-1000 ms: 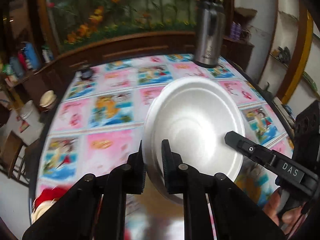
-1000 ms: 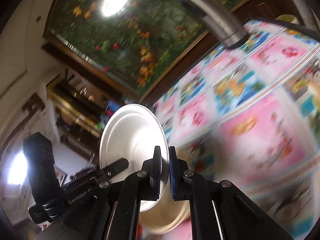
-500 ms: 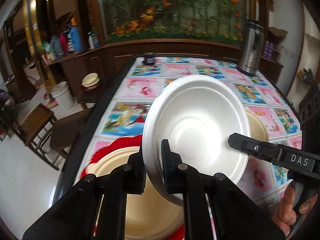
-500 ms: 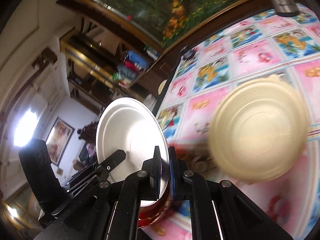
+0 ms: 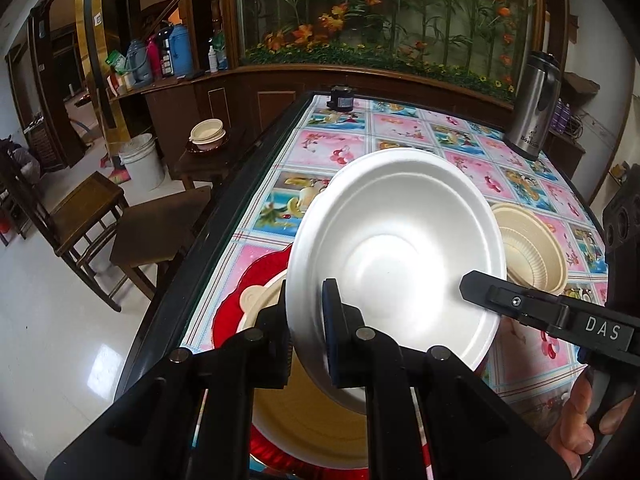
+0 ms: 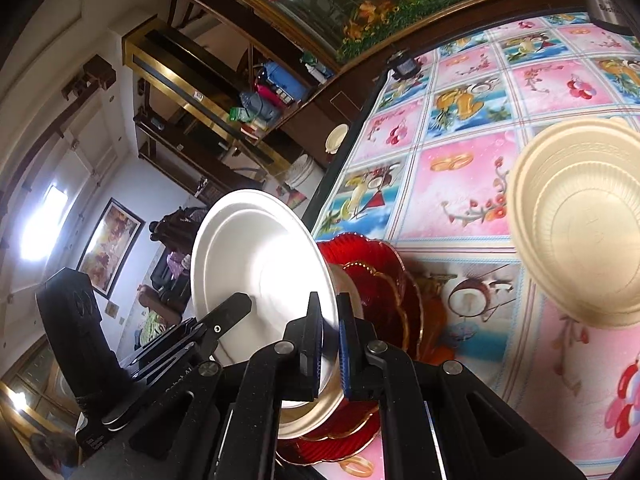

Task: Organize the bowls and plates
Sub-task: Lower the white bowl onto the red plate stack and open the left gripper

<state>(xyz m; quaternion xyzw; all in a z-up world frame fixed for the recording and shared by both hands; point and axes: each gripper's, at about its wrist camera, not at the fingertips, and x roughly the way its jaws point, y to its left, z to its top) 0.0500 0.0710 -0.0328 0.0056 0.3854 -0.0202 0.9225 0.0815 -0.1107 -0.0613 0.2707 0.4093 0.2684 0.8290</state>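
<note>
Both grippers hold a white foam bowl (image 5: 396, 248) by its rim, tilted on edge. My left gripper (image 5: 306, 320) is shut on the near rim. My right gripper (image 6: 328, 340) is shut on the opposite rim of the white bowl (image 6: 260, 264), and its fingers (image 5: 516, 300) reach in from the right. The bowl hangs just over a cream dish (image 5: 304, 420) that lies on a stack of red plates (image 6: 376, 276) at the table's near left corner. A ribbed cream bowl (image 6: 580, 220) stands on the table to the right.
The table's dark left edge (image 5: 208, 248) runs close beside the red plates, with wooden stools (image 5: 160, 220) and a white bucket (image 5: 142, 160) on the floor beyond. A steel flask (image 5: 534, 108) stands at the far right, a small black object (image 5: 341, 100) at the far edge.
Both grippers have carried the white bowl leftwards across the table, over the red plates and cream dish. The cream bowl now lies to its right. Both grips are unchanged.
</note>
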